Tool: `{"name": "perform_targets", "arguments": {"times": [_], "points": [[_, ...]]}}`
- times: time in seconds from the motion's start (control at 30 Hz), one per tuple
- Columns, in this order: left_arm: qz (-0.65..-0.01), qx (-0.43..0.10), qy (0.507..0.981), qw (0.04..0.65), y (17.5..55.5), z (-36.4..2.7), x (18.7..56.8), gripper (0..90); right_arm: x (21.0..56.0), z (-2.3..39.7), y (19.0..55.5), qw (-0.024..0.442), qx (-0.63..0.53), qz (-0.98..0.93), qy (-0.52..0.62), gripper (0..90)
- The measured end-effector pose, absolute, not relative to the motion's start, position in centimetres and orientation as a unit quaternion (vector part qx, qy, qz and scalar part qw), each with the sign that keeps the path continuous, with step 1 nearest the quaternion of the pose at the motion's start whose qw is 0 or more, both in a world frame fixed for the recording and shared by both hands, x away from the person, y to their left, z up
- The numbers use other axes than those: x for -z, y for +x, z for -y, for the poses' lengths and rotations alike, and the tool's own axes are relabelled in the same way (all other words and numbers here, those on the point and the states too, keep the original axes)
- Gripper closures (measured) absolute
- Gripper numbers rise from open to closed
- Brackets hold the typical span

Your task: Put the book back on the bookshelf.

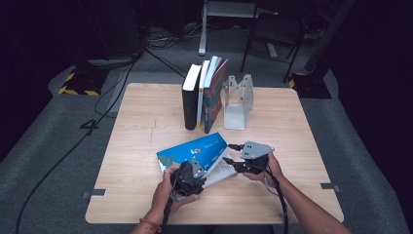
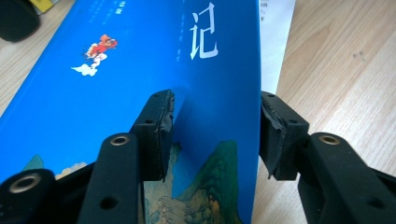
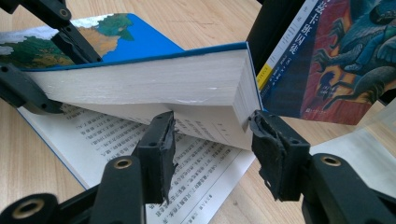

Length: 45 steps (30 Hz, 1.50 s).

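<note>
A blue paperback [image 1: 195, 148] lies open on the wooden table [image 1: 146, 112] near its front middle. My left gripper [image 1: 191, 171] is shut on the book's cover and thick block of pages, and holds that part tilted up off the bottom pages. In the left gripper view the jaws straddle the blue cover [image 2: 140, 60] at its edge. In the right gripper view the left gripper's fingers [image 3: 70, 35] clamp the raised block [image 3: 140, 79]. My right gripper [image 1: 233, 155] is open, its fingertips [image 3: 161, 135] just under the raised block and above the printed page [image 3: 116, 149].
Three books [image 1: 202, 95] stand upright at the back middle beside a clear bookend [image 1: 237, 100] to their right. A colourful cover [image 3: 336, 51] stands close behind the raised book in the right gripper view. Dark floor, cables and stands surround the table.
</note>
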<state>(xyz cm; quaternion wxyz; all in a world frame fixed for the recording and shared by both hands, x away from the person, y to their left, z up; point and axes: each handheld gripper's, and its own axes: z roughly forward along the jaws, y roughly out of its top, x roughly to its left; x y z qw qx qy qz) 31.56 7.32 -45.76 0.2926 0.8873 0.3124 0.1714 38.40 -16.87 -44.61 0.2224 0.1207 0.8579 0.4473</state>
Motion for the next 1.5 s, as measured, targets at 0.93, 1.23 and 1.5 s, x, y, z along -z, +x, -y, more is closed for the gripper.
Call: {"name": "perform_targets", "arguments": {"times": [0.93,1.23,1.5], "points": [[-0.24,-0.159,0.899,0.331,30.4,-12.7,45.3,67.5,45.7,15.5,39.0,0.146,-0.415,-0.898,-0.005,62.7],[-0.228,-0.158,0.894,0.351,31.2,-12.1,45.0,67.4,44.4,17.9,35.8,0.156,-0.438,-0.885,0.006,71.9],[-0.23,-0.144,0.891,0.364,32.5,-10.6,44.8,61.6,43.9,19.7,35.0,0.172,-0.439,-0.881,0.03,73.1]]}}
